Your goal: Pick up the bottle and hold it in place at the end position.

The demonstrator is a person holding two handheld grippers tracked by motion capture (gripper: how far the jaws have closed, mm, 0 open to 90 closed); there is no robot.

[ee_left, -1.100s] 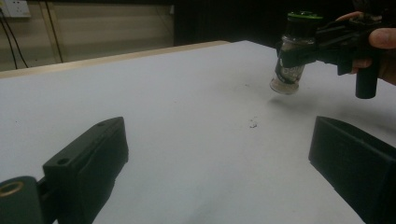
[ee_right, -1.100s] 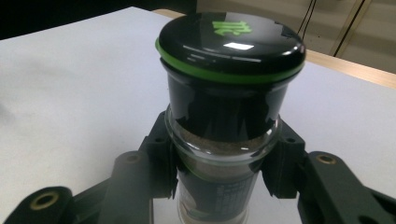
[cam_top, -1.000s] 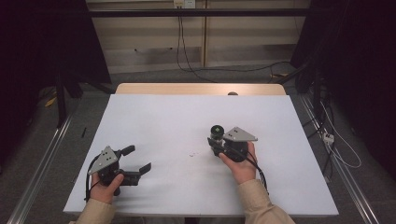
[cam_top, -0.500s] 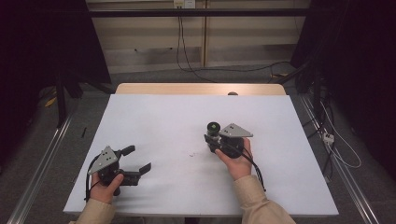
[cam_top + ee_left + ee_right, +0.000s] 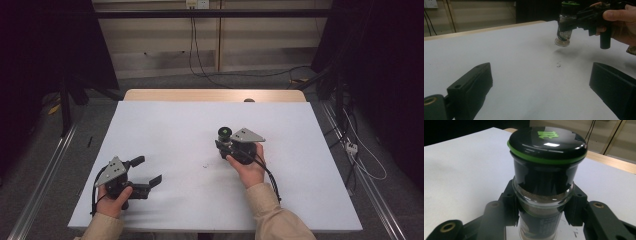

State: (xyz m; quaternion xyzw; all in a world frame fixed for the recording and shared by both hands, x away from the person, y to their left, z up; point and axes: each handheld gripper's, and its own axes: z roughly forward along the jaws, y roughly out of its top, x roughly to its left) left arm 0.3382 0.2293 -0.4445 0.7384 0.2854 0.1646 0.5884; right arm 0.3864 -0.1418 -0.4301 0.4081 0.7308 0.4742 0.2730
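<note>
Seen from above, the right tongs grip a small jar over the middle of the white desk, while the left tongs sit spread wide near the front left corner. Looking along the left tongs, both jaws stand far apart with bare desk between them, and the jar seems to hang just above the surface, beside a few dark specks. Close up, the right tongs clamp the glass body below the jar's black lid.

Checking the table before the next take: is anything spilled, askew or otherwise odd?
A few dark specks lie on the white table, left of the jar, like spilled grains. The jar itself hangs slightly tilted above the table, clamped in the right tool. Its lid looks seated.
</note>
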